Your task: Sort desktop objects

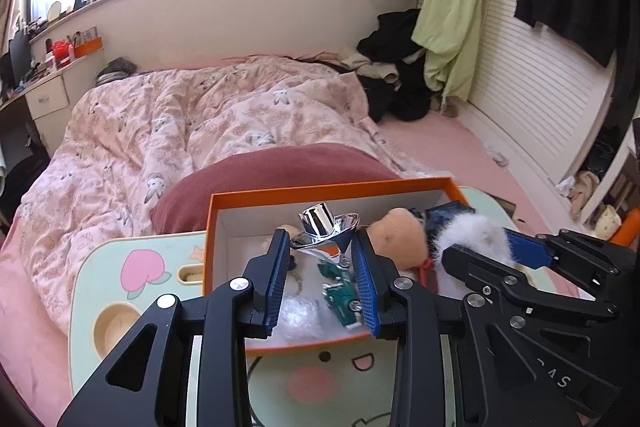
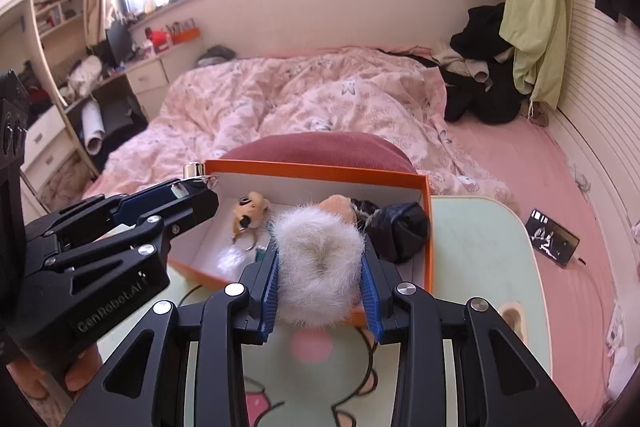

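- The left claw point(image 1: 324, 261), low in the middle of its own view, has its blue pads narrowed onto a shiny silver ornament point(image 1: 326, 229) shaped like a small hat, held above the orange box point(image 1: 332, 189).
- Below the ornament, on the white floor of the box, lie a green toy car point(image 1: 340, 293) and a bit of clear wrapping point(image 1: 298, 315).
- The right claw point(image 2: 320, 287), bottom centre of its view, is squeezed on a fluffy white scrunchie point(image 2: 318, 259), which bulges between the pads over the near edge of the box.
- In the box, further up the frame, sit a small tan keychain toy point(image 2: 250, 213), a peach plush point(image 2: 338, 205) and a dark crumpled bag point(image 2: 396, 229) at the right end.
- The box rests on a pale green lap table point(image 2: 480, 239) printed with cartoons, set on a bed with a pink quilt point(image 2: 304, 99).
- A phone point(image 2: 552, 239) lies on the pink sheet at the right.
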The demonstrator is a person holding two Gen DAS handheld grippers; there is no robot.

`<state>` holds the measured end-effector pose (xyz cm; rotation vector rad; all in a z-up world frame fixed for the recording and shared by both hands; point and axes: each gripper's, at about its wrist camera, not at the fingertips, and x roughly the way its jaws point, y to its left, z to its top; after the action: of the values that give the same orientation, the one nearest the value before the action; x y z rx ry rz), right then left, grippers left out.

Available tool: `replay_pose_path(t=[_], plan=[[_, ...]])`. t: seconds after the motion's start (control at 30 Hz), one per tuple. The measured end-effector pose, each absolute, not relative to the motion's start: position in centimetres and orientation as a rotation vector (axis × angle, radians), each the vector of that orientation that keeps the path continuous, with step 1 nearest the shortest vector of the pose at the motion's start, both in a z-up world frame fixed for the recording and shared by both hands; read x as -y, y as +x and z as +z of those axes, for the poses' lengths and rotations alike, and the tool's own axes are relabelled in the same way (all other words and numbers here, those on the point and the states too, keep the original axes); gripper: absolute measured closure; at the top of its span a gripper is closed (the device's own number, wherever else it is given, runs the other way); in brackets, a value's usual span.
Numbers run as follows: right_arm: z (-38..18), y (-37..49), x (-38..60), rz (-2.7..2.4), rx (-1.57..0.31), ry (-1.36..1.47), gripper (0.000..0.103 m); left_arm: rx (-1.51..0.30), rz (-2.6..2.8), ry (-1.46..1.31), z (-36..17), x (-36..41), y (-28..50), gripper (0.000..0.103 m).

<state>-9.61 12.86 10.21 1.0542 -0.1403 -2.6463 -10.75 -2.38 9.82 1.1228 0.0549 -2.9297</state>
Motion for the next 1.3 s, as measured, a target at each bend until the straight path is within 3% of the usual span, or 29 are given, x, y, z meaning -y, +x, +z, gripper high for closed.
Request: replay_pose_path(t=[0.1, 0.17, 0.23, 0.47, 0.57, 0.77, 1.1, 1.3], plan=[[8.4, -11.6, -12.6, -2.634, 0.147, 1.145, 0.061, -0.124, -2.861, 1.207, 7.9, 3.4, -12.0, 0.064], [7.5, -12.2, -12.8, -2.616, 0.177, 1.188, 0.05, -0.201, -2.854, 1.26, 7.1, 3.9, -12.0, 0.06], [7.1, -11.8, -12.9, -2.614, 0.183, 1.189, 0.045, -0.273, -2.837, 1.278, 6.8, 4.6, -11.6, 0.043], [8.2, -8.8, -13.4, -2.652, 0.167, 1.114, 0.041, -0.294, -2.902, 1.163, 8.3, 4.8, -7.9, 0.036], [8.6, -7.3, -13.8, -2.661, 0.171, 1.09, 0.038, -0.258, -2.926, 1.146, 8.9, 4.1, -6.0, 0.026], [8.1, -4.6, -14.3, -2.672, 0.174, 1.09, 0.038, -0.233, -2.9, 1.148, 8.0, 3.2, -2.5, 0.025], [2.7, -1.2, -14.2, -2.622, 0.166, 1.246, 0.037, -0.189, -2.743, 1.365, 1.5, 1.9, -0.6, 0.025], [0.2, -0.2, -14.1, -2.65, 0.098, 1.291, 0.032, -0.027, -2.67, 1.343, 0.4, 0.0, -0.2, 0.006]])
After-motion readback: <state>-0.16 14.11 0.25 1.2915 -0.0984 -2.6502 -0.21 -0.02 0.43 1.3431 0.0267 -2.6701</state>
